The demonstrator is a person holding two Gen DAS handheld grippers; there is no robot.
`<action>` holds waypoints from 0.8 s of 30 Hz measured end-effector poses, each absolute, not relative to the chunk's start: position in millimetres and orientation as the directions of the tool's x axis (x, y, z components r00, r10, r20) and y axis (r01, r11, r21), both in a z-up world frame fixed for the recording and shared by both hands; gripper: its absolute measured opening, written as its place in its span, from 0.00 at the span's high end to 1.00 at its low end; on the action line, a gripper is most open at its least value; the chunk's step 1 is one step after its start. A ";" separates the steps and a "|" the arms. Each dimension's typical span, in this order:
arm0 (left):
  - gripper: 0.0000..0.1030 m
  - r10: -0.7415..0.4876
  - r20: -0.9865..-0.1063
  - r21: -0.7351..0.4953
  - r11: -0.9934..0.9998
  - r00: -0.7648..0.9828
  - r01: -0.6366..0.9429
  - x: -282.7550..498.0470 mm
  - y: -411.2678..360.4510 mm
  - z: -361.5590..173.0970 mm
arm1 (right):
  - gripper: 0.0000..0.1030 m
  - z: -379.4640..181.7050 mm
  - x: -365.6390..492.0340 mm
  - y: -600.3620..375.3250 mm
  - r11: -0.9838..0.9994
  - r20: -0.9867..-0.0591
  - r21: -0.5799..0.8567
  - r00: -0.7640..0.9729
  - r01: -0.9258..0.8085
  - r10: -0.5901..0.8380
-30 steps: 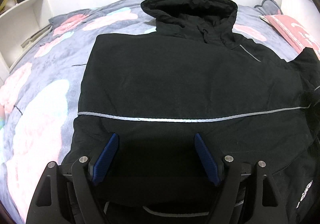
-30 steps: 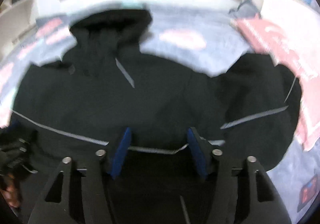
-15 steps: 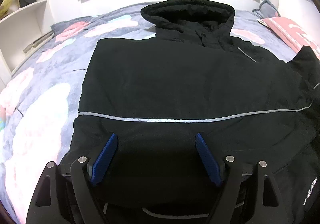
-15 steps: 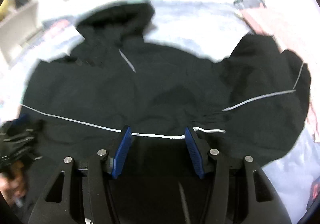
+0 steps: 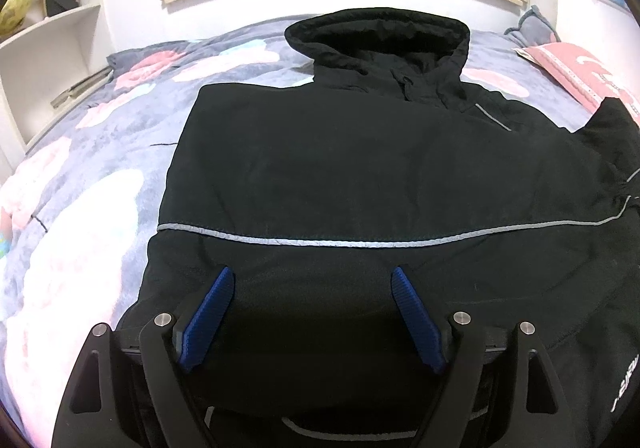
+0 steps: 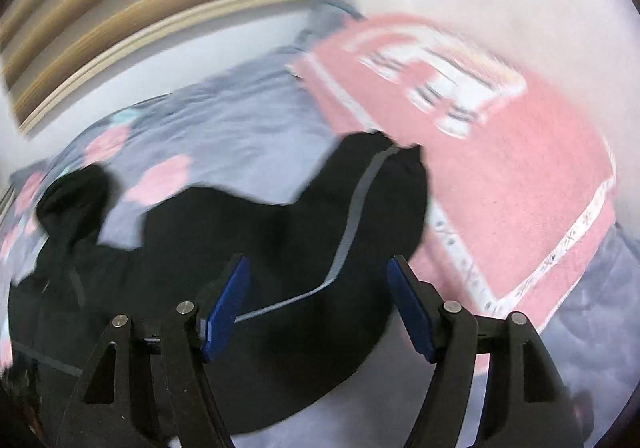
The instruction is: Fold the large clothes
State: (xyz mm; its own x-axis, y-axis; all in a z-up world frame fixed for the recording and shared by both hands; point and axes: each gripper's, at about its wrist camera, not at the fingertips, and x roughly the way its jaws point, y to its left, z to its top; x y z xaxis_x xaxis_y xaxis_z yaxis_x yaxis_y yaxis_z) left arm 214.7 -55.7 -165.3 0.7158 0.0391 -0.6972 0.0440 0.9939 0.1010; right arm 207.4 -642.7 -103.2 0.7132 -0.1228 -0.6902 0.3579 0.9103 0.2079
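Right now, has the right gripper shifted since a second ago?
Yes. The right gripper has swung rightward along the black jacket: the hood has slid to the view's left edge and the pink blanket now fills the right side.

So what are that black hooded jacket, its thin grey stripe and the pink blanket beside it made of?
The black hooded jacket looks like matte woven synthetic shell fabric: soft creases, no shine.

Its thin grey stripe seems to be reflective piping, since it catches light brighter than the cloth around it.

The pink blanket looks like plush fleece or knit, though blur leaves that open.
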 end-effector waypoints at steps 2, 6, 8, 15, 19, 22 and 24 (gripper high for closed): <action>0.19 0.044 -0.696 0.106 0.994 0.716 0.041 215.0 -56.6 -165.7 | 0.27 -117.4 223.2 -668.7 0.887 -0.699 0.252 0.707 0.387 -0.109; 0.19 0.049 -0.696 0.109 0.993 0.717 0.038 215.8 -57.2 -166.1 | 0.27 -137.3 249.8 -697.5 0.850 -0.724 0.295 0.683 0.437 -0.100; 0.19 0.052 -0.696 0.111 0.993 0.716 0.036 216.4 -57.7 -166.2 | 0.27 -150.9 268.0 -704.0 0.840 -0.751 0.291 0.653 0.458 -0.096; 0.18 0.073 -0.695 0.133 0.991 0.715 0.028 218.3 -60.2 -166.5 | 0.90 -163.4 285.2 -693.9 0.879 -0.774 0.285 0.632 0.383 -0.024; 0.18 0.077 -0.695 0.137 0.990 0.714 0.026 218.7 -60.5 -166.4 | 0.92 -110.3 237.1 -685.6 0.901 -0.681 0.174 0.709 0.398 -0.182; 0.18 0.083 -0.693 0.143 0.989 0.717 0.024 217.7 -61.3 -166.5 | 0.92 -81.4 187.6 -702.7 0.874 -0.612 0.163 0.742 0.457 -0.274; 0.18 0.087 -0.691 0.148 0.989 0.718 0.023 217.8 -62.2 -166.7 | 0.92 -85.9 166.8 -713.3 0.856 -0.623 0.191 0.733 0.481 -0.273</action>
